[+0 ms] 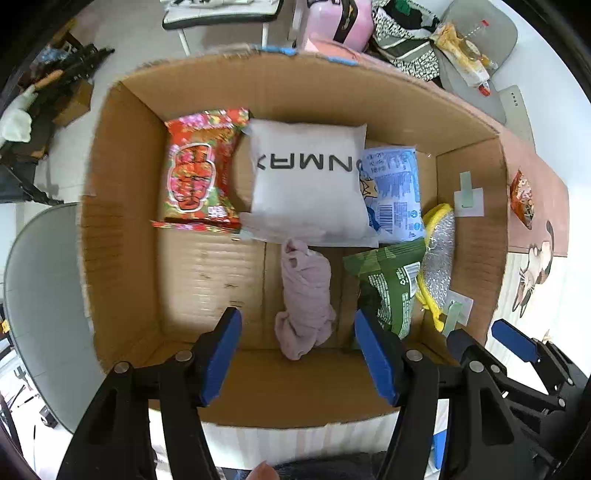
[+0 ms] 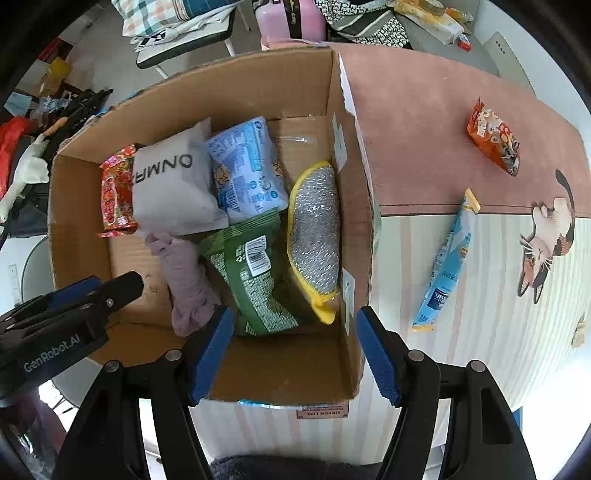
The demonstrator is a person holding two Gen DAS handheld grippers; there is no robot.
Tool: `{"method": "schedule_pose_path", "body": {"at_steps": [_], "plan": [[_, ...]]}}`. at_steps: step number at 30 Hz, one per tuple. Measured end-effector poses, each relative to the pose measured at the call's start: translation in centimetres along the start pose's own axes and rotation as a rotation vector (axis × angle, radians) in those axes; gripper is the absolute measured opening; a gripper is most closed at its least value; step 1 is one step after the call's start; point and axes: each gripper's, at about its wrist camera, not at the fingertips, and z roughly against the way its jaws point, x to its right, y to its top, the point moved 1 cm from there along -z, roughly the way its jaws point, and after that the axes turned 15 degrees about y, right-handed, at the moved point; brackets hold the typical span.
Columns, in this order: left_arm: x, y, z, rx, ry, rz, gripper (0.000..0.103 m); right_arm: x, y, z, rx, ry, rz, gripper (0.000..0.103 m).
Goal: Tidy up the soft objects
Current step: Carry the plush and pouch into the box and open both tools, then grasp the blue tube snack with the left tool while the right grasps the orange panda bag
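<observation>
An open cardboard box holds a red snack bag, a white pouch, a blue packet, a green bag, a silver-and-yellow scrubber and a rolled pink cloth. My left gripper is open and empty above the box's near edge, over the pink cloth. My right gripper is open and empty above the box's near right corner. An orange snack bag and a long blue sachet lie on the table right of the box.
The table has a pink mat and a striped cloth with a cat print. Chairs, a pink case and clutter stand beyond the box. A grey chair is at the left.
</observation>
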Motion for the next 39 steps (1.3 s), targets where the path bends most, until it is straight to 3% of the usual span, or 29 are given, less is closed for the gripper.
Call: {"method": "schedule_pose_path", "body": {"at_steps": [17, 19, 22, 24, 28, 39], "plan": [[-2.6, -7.7, 7.1, 0.253, 0.07, 0.02, 0.063, -2.5, -7.7, 6.3, 0.151, 0.022, 0.111, 0.071], [-3.0, -8.7, 8.2, 0.286, 0.068, 0.029, 0.074, -2.9, -8.6, 7.4, 0.179, 0.027, 0.124, 0.073], [-3.4, -10.2, 10.0, 0.345, 0.081, 0.043, 0.096, -3.4, -9.8, 9.1, 0.219, 0.044, 0.142, 0.088], [-3.7, -11.0, 10.8, 0.377, 0.093, 0.06, 0.101, -3.8, -10.7, 10.4, 0.257, 0.035, 0.156, 0.089], [-4.3, -11.9, 11.9, 0.405, 0.082, 0.095, 0.102, -3.6, -11.8, 12.1, 0.296, 0.065, 0.166, 0.103], [-3.3, -13.5, 14.1, 0.438, 0.125, 0.147, 0.102, -2.9, -12.7, 14.8, 0.322, 0.086, 0.221, 0.103]]}}
